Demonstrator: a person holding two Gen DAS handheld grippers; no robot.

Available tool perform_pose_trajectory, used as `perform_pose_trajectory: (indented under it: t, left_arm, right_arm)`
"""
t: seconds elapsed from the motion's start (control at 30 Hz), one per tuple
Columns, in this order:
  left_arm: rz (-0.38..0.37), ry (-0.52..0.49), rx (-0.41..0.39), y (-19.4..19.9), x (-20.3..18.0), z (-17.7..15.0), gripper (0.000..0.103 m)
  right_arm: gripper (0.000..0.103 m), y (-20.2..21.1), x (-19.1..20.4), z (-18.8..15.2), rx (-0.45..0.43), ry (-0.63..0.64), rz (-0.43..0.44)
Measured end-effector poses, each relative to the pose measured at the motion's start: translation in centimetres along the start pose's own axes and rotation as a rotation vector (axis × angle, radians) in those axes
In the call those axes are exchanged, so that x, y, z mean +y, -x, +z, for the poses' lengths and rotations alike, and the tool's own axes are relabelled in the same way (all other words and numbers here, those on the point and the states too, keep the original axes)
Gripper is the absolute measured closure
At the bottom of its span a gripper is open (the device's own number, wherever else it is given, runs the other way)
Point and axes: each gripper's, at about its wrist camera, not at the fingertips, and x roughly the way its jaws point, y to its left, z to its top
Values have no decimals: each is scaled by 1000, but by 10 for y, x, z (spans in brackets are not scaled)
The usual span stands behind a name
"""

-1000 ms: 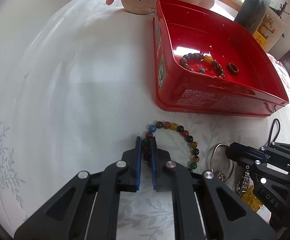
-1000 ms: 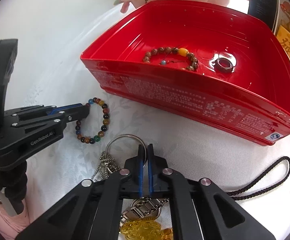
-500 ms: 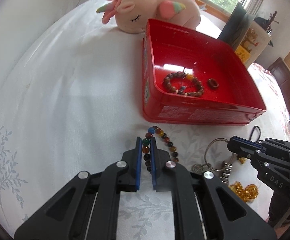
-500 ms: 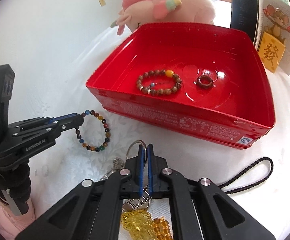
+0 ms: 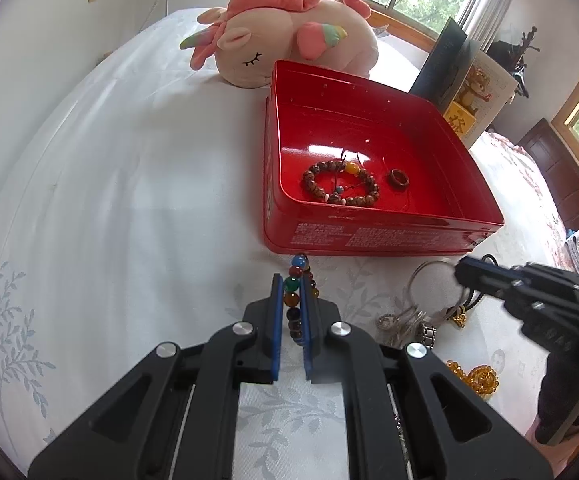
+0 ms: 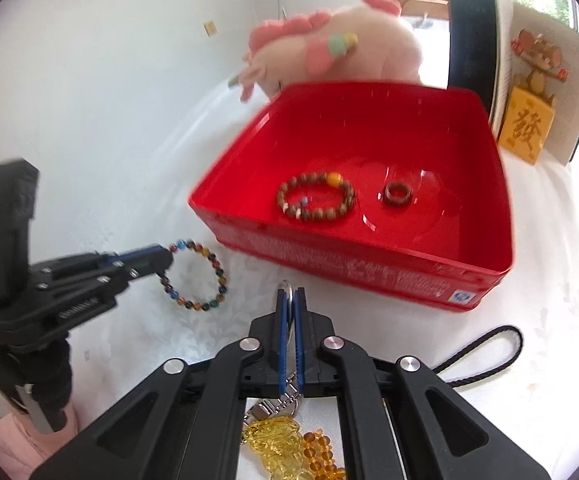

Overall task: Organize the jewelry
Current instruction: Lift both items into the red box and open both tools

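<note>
I count two bead bracelets: a brown one (image 5: 340, 184) in the single red tin (image 5: 369, 236) and a multicoloured one (image 6: 197, 276) outside it. I see one dark ring (image 5: 398, 179), one metal key ring (image 5: 429, 280), one black cord (image 6: 485, 356), one plush toy (image 5: 285, 36) and two grippers (image 5: 289, 280) (image 6: 288, 294).

Pink plush unicorn (image 5: 289, 40), cartoon mouse calendar (image 6: 537, 76), white tablecloth (image 5: 109, 200)

The right gripper (image 6: 288, 295) covers most of the key ring (image 6: 287, 286) it pinches, and the right view is motion-blurred. The gold charm (image 6: 277, 446) below it is cut off by the picture's edge. In the left view the left gripper's pads (image 5: 276, 312) hide part of the multicoloured bead bracelet (image 5: 294, 284).
</note>
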Motion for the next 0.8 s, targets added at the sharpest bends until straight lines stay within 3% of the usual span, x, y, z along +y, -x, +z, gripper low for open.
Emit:
perform_pose_trajectory:
  t: [0.5, 0.8]
  left_arm:
    - [-25, -15, -30, 8, -6, -1, 97]
    - [-25, -17, -31, 8, -8, -1, 97]
  right_arm:
    - [100, 37, -6, 6, -130, -20, 91]
    - [100, 51, -16, 8, -176, -50, 69]
